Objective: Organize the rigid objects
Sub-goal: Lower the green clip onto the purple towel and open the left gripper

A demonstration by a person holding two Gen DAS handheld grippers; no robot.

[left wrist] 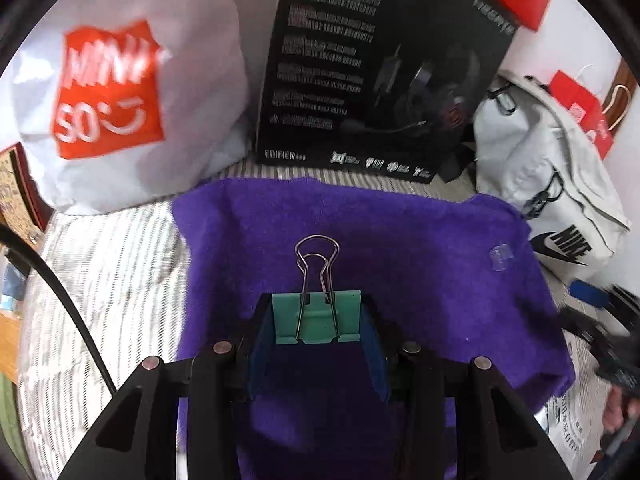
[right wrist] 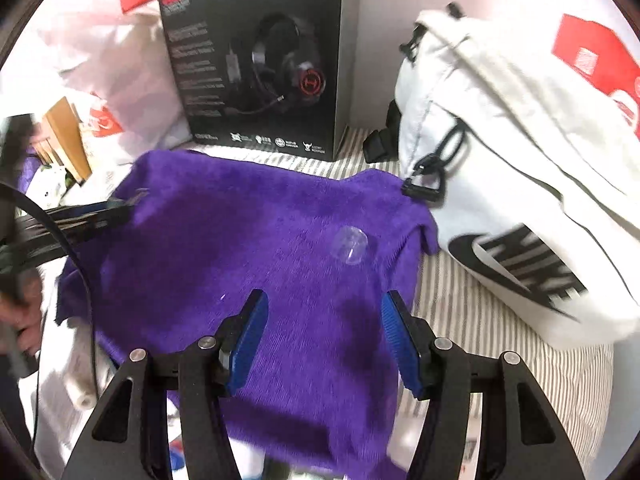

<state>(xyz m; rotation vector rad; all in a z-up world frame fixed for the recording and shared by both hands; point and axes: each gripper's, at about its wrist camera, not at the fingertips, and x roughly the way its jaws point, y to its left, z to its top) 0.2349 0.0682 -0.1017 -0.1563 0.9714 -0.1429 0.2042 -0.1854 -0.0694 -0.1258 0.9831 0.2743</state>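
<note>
Left claw [left wrist: 318,320] — closed on a teal binder clip [left wrist: 318,318], wire handles pointing forward, held over the purple towel [left wrist: 400,240]. Right claw [right wrist: 324,332] — jaws wide apart, holding nothing, above the same towel, where a small clear plastic cap [right wrist: 349,246] lies ahead near the white Nike bag [right wrist: 520,200].

Your left gripper [right wrist: 116,210] was motion-blurred beside the purple towel [right wrist: 260,240]; the headset box [right wrist: 260,60] behind it was cropped.
</note>
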